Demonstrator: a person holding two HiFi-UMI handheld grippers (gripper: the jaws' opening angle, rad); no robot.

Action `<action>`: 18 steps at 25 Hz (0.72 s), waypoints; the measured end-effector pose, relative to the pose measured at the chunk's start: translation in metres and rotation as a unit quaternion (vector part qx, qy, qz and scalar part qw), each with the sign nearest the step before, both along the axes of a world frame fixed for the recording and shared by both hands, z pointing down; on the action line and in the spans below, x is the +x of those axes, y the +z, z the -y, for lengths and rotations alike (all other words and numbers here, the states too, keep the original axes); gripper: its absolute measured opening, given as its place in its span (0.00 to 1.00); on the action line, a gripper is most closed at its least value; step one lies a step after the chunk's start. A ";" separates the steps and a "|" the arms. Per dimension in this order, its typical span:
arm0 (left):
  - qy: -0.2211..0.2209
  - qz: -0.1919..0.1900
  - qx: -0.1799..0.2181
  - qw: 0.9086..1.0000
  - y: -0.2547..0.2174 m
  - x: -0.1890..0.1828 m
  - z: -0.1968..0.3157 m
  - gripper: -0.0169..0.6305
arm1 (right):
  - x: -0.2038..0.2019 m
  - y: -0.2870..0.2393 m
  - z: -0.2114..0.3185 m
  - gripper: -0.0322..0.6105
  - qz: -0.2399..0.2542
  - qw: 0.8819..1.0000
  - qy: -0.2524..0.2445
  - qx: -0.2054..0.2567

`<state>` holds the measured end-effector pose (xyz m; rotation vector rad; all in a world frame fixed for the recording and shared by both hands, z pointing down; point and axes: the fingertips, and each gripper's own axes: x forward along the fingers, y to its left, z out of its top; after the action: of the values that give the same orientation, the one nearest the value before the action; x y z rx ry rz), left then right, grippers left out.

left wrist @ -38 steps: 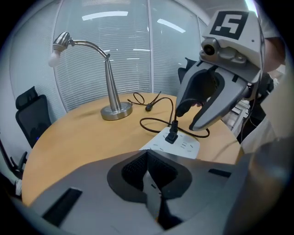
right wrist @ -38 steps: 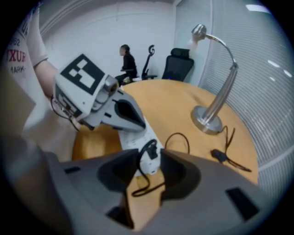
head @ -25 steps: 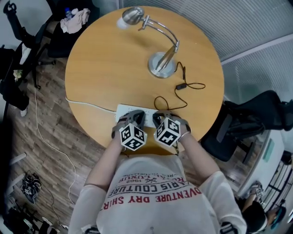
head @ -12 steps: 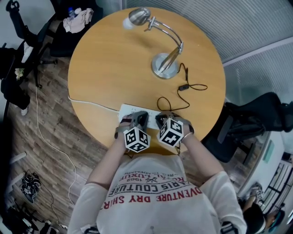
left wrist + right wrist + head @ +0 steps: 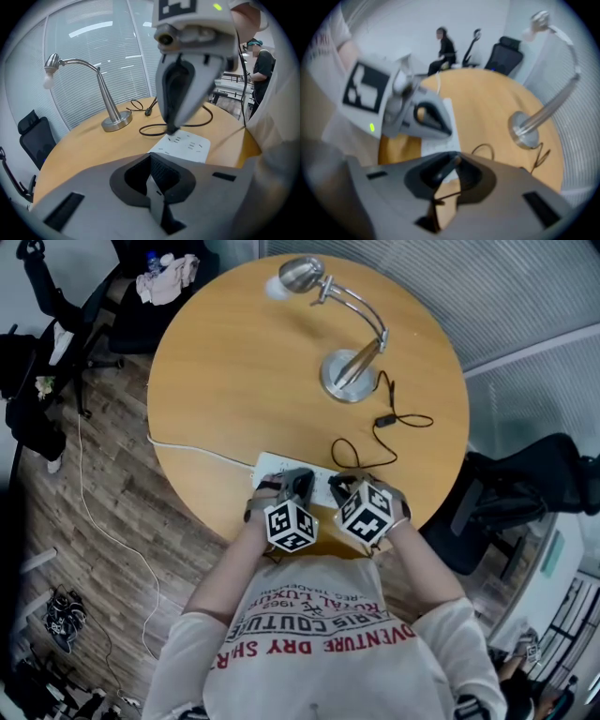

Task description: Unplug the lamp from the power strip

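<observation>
The round wooden table (image 5: 234, 381) fills most of the head view. The silver lamp (image 5: 350, 376) stands toward its 1 o'clock side, base flat on the wood and its arched neck carrying the shade off toward 12 o'clock. The white power strip (image 5: 274, 468) lies flat at the 6 o'clock edge, nearest the person, with a white lead running off toward 9 o'clock and over the rim.

Both grippers sit over the strip, side by side. The left gripper (image 5: 151, 168) has its jaws pressed together with nothing between them. It hovers above the 9 o'clock half of the strip, so in its own view the sockets lie just ahead at 1 o'clock. The right gripper (image 5: 447, 171) is tipped nose-down at the strip's 3 o'clock end. Its jaws stand only a narrow slit apart, and through that slit show the wood and a thin dark line crossing it.

The lamp's black cord (image 5: 387, 399) drops from the base toward 5 o'clock, passes a small inline switch (image 5: 384, 421), then loops back across the table to the strip. It ends right where the right gripper's tips meet the strip. The plug itself is hidden by those tips
</observation>
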<state>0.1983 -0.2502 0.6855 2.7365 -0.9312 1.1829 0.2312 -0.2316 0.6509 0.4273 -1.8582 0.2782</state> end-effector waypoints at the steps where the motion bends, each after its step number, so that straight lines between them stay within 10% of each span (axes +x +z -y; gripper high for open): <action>1: 0.001 0.001 0.000 1.000 0.000 0.000 0.000 0.06 | 0.003 -0.017 0.012 0.16 0.016 1.000 0.023 0.011; 12: 0.000 0.001 -0.007 1.000 0.001 -0.002 -0.002 0.07 | 0.014 -0.060 0.031 0.16 0.083 0.989 0.115 0.046; 18: 0.037 0.009 -0.010 0.999 0.002 -0.001 -0.011 0.07 | 0.014 -0.081 0.033 0.16 0.151 0.963 0.193 0.114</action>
<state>0.1972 -0.2393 0.6878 2.7711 -0.8210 1.2242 0.2448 -0.2651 0.5697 0.9556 -2.1059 0.4109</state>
